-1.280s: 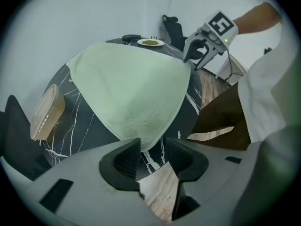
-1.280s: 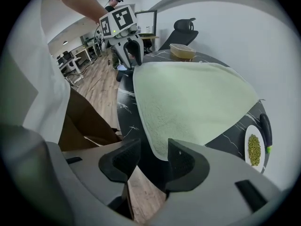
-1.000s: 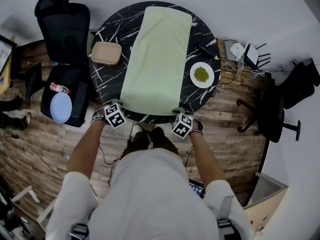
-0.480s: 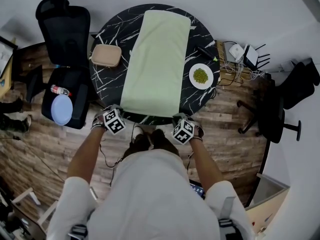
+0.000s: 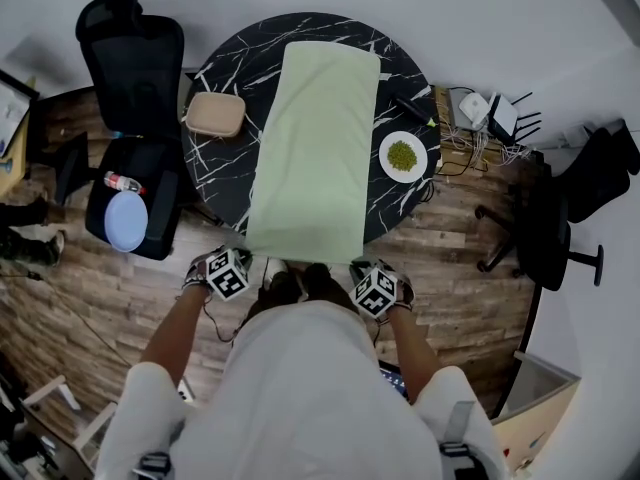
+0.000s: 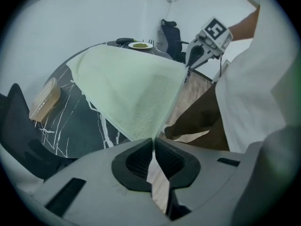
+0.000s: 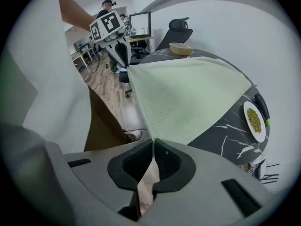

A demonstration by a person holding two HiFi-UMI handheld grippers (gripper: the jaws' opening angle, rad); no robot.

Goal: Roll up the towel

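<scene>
A pale green towel (image 5: 315,138) lies lengthwise across the round black marble table (image 5: 220,168). Its near edge hangs past the table's rim toward me. My left gripper (image 5: 248,259) is shut on the towel's near left corner, which is pinched between the pads (image 6: 153,142). My right gripper (image 5: 356,265) is shut on the near right corner (image 7: 153,145). The towel (image 6: 127,88) stretches taut between the two. In the left gripper view the right gripper (image 6: 197,55) shows at the far corner. In the right gripper view, past the towel (image 7: 188,93), the left gripper (image 7: 117,51) shows likewise.
A beige lidded box (image 5: 213,115) sits left of the towel. On the right are a white plate of green food (image 5: 402,154) and a dark pen-like object (image 5: 410,103). Left of the table stand a black office chair (image 5: 135,58) and a blue disc (image 5: 126,220). Cables and a router (image 5: 485,108) lie at the right.
Both grippers have drawn back toward my body. They closed on the towel's near corners, and the towel slid with them until its near edge overhangs the table.
</scene>
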